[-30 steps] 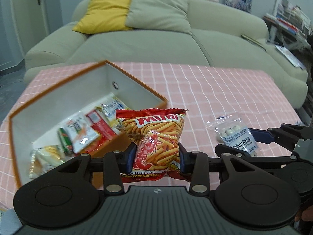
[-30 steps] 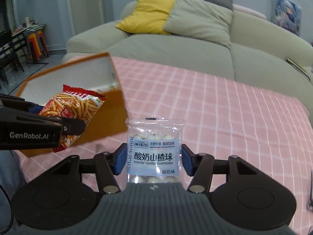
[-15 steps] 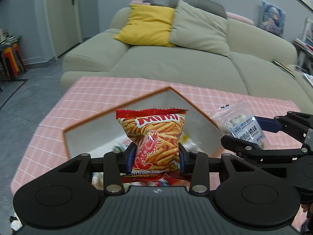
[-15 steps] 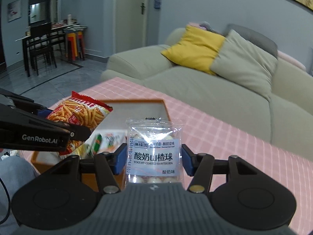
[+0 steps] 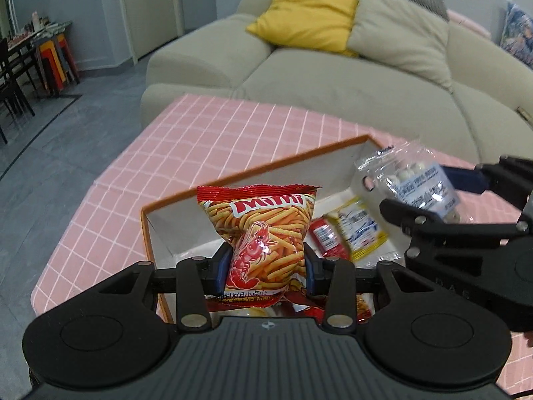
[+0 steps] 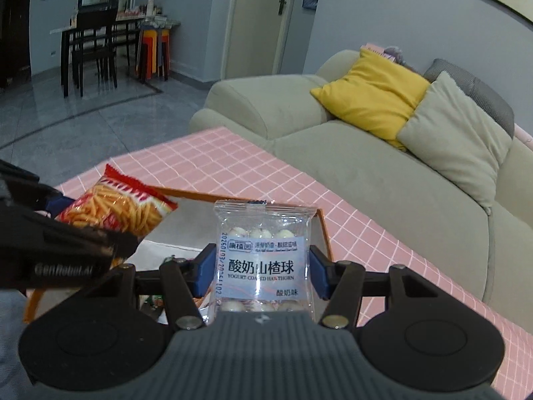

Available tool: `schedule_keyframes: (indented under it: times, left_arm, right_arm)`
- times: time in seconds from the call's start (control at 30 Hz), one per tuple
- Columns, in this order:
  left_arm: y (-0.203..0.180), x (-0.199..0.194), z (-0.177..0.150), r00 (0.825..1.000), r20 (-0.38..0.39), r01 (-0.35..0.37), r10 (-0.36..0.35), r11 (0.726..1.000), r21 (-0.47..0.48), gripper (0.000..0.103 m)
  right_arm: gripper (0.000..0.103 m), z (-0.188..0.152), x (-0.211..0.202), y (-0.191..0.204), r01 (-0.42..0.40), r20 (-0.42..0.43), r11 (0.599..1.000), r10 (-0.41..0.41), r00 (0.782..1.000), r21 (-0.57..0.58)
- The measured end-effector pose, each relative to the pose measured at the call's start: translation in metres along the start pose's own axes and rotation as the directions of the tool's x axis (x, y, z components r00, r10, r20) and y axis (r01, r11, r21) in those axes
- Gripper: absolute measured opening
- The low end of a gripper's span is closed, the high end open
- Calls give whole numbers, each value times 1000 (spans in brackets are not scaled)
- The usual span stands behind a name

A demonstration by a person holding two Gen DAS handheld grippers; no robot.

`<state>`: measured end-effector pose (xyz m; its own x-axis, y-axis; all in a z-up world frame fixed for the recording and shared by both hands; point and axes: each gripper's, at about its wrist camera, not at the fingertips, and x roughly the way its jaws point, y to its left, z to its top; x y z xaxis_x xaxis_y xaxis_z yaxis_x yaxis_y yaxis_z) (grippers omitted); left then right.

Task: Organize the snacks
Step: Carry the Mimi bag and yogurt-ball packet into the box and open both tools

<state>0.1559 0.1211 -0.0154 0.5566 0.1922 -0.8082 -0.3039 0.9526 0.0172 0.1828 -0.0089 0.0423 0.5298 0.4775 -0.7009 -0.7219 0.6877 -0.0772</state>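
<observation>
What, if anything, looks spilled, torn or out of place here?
Nothing stands out. The left gripper holds the Mimi shrimp-stick bag and the right gripper the yogurt-coated hawthorn pack, both intact, over the orange-rimmed box of snacks.

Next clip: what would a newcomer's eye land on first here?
Two snack bags held up over an orange-rimmed storage box: the red Mimi shrimp-stick bag pinched in the left hand-held gripper, and the clear yogurt hawthorn ball packet in the right hand-held gripper. Behind the pink checked tablecloth, a yellow cushion brightens the sofa.
</observation>
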Motion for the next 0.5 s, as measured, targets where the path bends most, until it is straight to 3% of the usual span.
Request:
schedule_keyframes:
  times: [0.5]
  left_arm:
    - [-2, 62, -7, 980, -191, -39, 47, 998, 46, 47]
  right_arm:
    - [56, -12, 85, 6, -57, -227, 996, 39, 973, -74]
